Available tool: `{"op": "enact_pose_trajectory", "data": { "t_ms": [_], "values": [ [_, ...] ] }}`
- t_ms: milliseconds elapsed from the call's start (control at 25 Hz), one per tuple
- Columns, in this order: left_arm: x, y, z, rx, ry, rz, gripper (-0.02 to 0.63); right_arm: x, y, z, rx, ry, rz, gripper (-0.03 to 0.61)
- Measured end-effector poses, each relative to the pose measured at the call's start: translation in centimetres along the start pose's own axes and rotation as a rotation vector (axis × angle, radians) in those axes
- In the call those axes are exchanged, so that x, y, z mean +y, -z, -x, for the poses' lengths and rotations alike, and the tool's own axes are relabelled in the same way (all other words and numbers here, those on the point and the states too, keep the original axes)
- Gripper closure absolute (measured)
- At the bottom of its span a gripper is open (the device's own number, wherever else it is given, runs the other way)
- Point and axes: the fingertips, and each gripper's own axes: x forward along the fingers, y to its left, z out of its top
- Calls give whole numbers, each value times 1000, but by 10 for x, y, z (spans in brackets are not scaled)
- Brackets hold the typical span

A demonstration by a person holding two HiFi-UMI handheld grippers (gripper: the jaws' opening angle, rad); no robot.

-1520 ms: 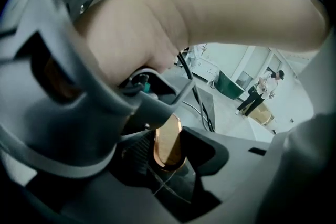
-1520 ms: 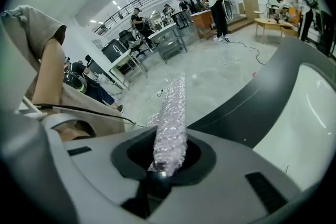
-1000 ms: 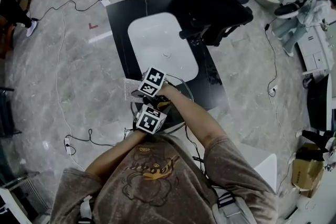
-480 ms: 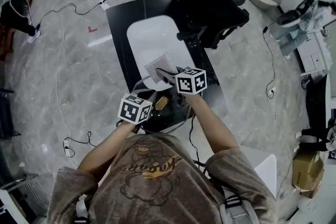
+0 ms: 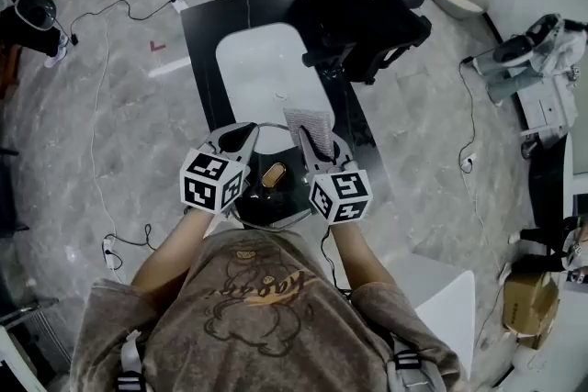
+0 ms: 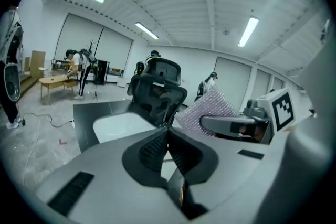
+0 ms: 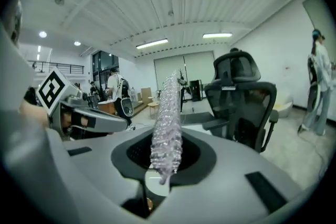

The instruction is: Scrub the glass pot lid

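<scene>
Keep the pinch of your left gripper (image 5: 241, 135) firm. Its jaws are fully closed, and from the head view they seem to bite the far-left rim of the glass pot lid (image 5: 266, 202), though the left gripper view shows only a thin sliver between the pads. The lid sits between your two grippers with its knob (image 5: 273, 175) facing up at you, above the near edge of the black counter (image 5: 207, 23) and just short of the white basin (image 5: 257, 60). Held by one edge, it will likely want to swing and slip, so press lightly and stroke towards the gripped rim rather than away from it. Lay the cloth (image 5: 310, 131) flat on the glass. Right now it stands up edge-on from your right gripper (image 5: 309, 157), whose jaws are clamped on its lower end, so only a narrow fold would touch. Work round the knob in short passes. As for pose, your left forearm reaches forward and inward with the gripper pointing away from you and a little downward. Your right forearm mirrors it, level with the left, and the cloth rises just beside the lid's far-right rim.
</scene>
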Motion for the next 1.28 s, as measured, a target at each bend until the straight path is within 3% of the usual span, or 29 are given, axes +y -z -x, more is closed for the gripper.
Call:
{"op": "enact_pose_trajectory", "data": {
  "t_ms": [160, 400, 1280],
  "values": [
    [-9, -17, 9, -126, -27, -108, 595, 5, -10, 21, -84, 87, 75, 505],
    [-9, -18, 18, -224, -74, -150, 595, 4, -11, 38, -155, 158, 105, 505],
    [-12, 6, 19, -178, -95, -134, 595, 2, 10, 42, -110, 157, 82, 505]
  ]
}}
